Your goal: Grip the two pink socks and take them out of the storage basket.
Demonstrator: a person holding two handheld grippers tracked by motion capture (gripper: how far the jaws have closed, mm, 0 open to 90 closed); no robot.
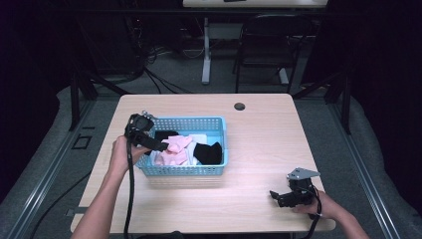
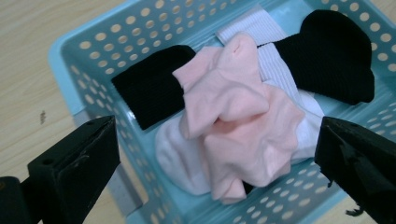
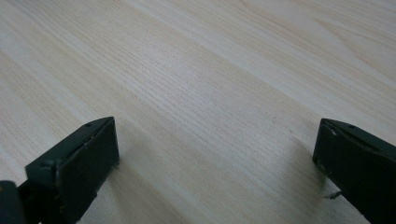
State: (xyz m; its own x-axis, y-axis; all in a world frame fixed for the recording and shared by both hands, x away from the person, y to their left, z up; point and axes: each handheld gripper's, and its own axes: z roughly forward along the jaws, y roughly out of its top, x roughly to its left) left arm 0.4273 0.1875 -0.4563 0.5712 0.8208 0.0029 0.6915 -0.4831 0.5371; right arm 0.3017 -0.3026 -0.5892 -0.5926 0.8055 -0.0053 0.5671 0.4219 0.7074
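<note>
The pink sock (image 2: 238, 121) lay crumpled on top of the pile in the blue basket (image 2: 88, 51), directly between and just beyond the fingers (image 2: 79, 163) of the left gripper (image 1: 158, 145), which stood spread wide and held nothing. We judged the step in hand to be a pick of that sock. Under it sat a white sock (image 2: 180, 156), with a ribbed white one (image 2: 275, 70) behind; one black sock (image 2: 149, 84) lay to the left of the fingers' line and another black sock (image 2: 336, 56) further off to the right.

To do it well, we reckoned the fingers ought to drop straight onto the highest pink fold, pinch cloth only, and stay off the basket wall close beside the left finger. A shallow bite looked wise, so the white sock beneath would not come up too. A vertical lift seemed safest.

The right gripper (image 1: 284, 197) rested low over the bare desk (image 3: 224, 70), well apart from the basket, fingers (image 3: 79, 163) released and empty.

We could read no brand, label or writing on socks, basket or desk.
</note>
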